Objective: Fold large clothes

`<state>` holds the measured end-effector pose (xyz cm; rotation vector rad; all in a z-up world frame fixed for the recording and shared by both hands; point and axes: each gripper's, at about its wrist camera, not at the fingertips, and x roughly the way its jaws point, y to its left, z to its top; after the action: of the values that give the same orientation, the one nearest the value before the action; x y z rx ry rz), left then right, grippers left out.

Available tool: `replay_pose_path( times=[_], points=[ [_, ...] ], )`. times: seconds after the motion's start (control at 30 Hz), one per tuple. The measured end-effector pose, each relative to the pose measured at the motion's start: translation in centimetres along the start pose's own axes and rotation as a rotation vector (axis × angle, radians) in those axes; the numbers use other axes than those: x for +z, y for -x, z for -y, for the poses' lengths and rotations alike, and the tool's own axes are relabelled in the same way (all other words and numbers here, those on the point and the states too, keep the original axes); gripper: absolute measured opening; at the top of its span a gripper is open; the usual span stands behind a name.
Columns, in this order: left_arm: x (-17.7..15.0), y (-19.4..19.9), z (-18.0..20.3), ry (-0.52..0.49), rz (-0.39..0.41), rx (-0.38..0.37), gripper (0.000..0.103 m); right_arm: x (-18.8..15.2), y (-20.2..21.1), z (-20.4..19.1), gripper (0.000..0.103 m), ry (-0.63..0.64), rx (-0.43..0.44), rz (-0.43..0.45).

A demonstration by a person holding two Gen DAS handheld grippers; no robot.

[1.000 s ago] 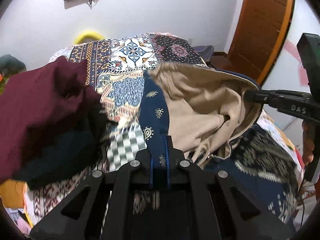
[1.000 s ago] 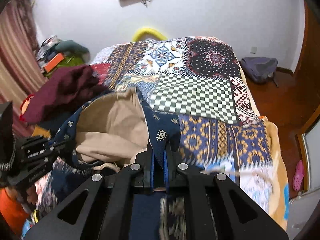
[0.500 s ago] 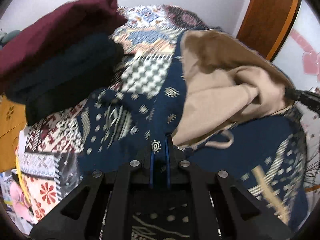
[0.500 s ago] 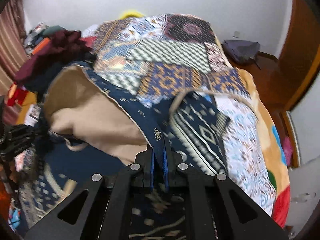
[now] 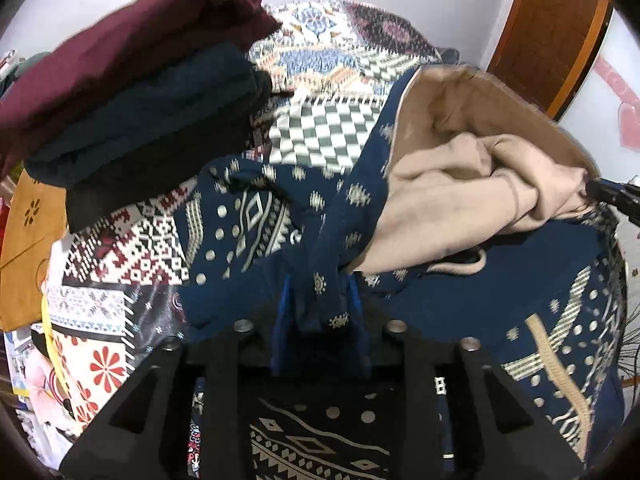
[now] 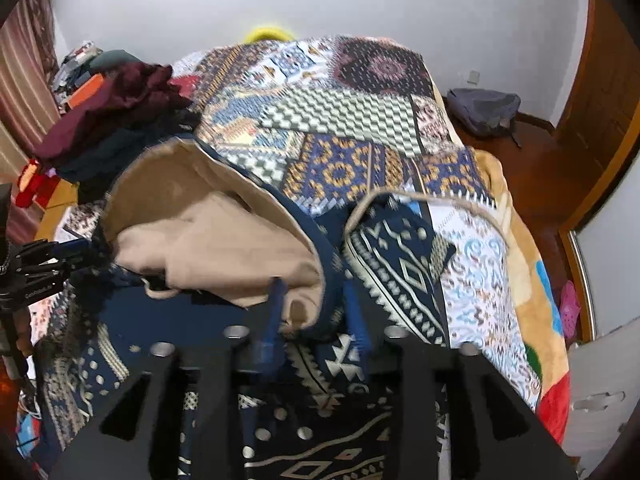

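Bed with patchwork-printed quilt (image 6: 352, 128) is noted as the working surface. A folded stack of maroon and dark teal clothes (image 5: 132, 80) is seen at its left side.

The large navy garment with cream geometric print and tan lining (image 5: 460, 304) is now laid on the bed, its upper edge folded forward so the tan lining (image 6: 224, 240) is exposed. 1 second ago that edge was held raised above the quilt by both grippers; it has since been carried forward and lowered.

The left gripper (image 5: 320, 300) is seen with its blue fingers (image 5: 285, 300) just parted; the navy hem still lies between them, unpinched. The right gripper (image 6: 310, 312) likewise has its jaws just opened, a tan-lined fold sitting loosely in the gap.

Judged: 1 fold is being released. The lining is still bunched, so smoothing and further folds are probably needed.
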<state>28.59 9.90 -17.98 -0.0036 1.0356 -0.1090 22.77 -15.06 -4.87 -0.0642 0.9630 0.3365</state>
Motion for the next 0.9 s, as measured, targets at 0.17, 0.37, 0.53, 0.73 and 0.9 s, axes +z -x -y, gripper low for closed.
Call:
replay_pose_path(
  times=[0.17, 0.37, 0.53, 0.73, 0.9],
  points=[
    [1.9, 1.7, 0.3, -0.002, 0.058, -0.025, 0.044, 2.0, 0.3, -1.5, 0.049, 0.034, 0.036, 0.042],
    [5.2, 0.7, 1.9, -0.033, 0.071, -0.055, 0.047, 4.2, -2.0, -3.4, 0.049, 0.101, 0.064, 0.025],
    [7.4, -1.5, 3.7, -0.090, 0.058, -0.063, 0.047, 5.5, -5.2, -3.9, 0.049, 0.120, 0.073, -0.028],
    [9.3, -4.5, 4.6, -0.112, 0.036, -0.071, 0.047, 6.1, -8.4, -3.2, 0.049, 0.071, 0.133, -0.082],
    [10.0, -6.0, 4.7, -0.103, 0.024, -0.097, 0.045, 6.7, -9.1, -2.8, 0.042, 0.031, 0.176, -0.082]
  ],
)
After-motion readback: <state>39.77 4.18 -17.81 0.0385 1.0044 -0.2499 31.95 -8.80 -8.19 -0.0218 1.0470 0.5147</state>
